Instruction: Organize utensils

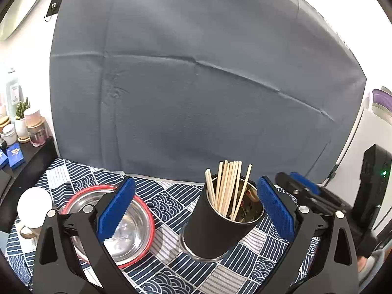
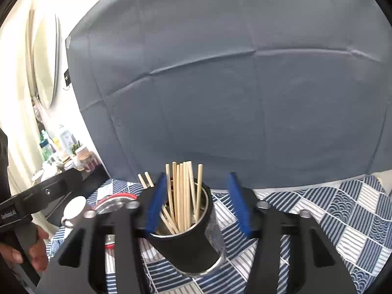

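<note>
- Chopsticks [image 2: 182, 196] stand bunched in the black holder [image 2: 186, 242], upright near the patterned tablecloth's [image 2: 343, 220] back edge.
- Right gripper [image 2: 196, 203] spread, straddling the holder without touching; left gripper [image 1: 196, 208] spread wide, empty.
- Judged: release step; next, withdraw without toppling it.
- Red-rimmed steel bowl [image 1: 137, 223] sits empty further left.
- The left gripper's white label is unreadable.

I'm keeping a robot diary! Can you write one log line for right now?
left claw: open, beside cup | right claw: open, around cup | black cup: upright, holding chopsticks | steel bowl: empty
</note>
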Demonstrator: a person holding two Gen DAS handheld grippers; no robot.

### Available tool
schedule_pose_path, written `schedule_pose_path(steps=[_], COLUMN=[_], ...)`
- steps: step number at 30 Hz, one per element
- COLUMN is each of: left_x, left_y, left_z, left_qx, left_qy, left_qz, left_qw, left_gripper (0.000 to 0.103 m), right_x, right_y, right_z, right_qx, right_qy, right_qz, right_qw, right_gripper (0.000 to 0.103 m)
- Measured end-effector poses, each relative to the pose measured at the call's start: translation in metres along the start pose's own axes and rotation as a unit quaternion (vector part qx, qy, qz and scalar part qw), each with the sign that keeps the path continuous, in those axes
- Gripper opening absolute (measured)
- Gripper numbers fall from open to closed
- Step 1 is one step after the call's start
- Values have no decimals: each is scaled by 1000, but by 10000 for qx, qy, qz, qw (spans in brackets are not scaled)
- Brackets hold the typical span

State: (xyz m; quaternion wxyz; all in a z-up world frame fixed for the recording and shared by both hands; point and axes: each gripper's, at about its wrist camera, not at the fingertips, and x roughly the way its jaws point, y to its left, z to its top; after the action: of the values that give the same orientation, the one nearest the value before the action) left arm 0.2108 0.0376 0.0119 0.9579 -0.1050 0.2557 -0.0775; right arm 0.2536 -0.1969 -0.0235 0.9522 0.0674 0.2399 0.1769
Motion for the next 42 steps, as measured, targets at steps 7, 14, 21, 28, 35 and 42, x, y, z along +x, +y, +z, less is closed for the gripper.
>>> schedule_pose_path(steps=[7, 14, 21, 28, 35, 42], left_x=[-17, -29, -40, -53, -70, -86], left_y=[-3, -22, -34, -38, -47, -43], left_z=[-4, -10, -23, -38, -48, -52], left_qx=[212, 967, 1003, 940, 1175, 878], left_qy=[107, 373, 503, 652, 707, 840], left_qz=[3, 108, 300, 287, 574, 487], left_qw=[9997, 9946, 9932, 9930, 9889, 9914], left_gripper=[97, 97, 97, 97, 97, 97], right_x=[-30, -54, -75, -101, -130, -159], right_y=[0, 4, 6, 3, 4, 5], right_z=[5, 8, 7, -4, -22, -45], right_qx=[-118, -275, -245, -112, -47, -75], right_qy=[-102, -115, -50, 230, 418, 622], right_qz=[-282, -641, -728, -968, -1028, -1082], right_qw=[9995, 9975, 9970, 9950, 9938, 9921], right_gripper=[91, 95, 95, 95, 95, 95])
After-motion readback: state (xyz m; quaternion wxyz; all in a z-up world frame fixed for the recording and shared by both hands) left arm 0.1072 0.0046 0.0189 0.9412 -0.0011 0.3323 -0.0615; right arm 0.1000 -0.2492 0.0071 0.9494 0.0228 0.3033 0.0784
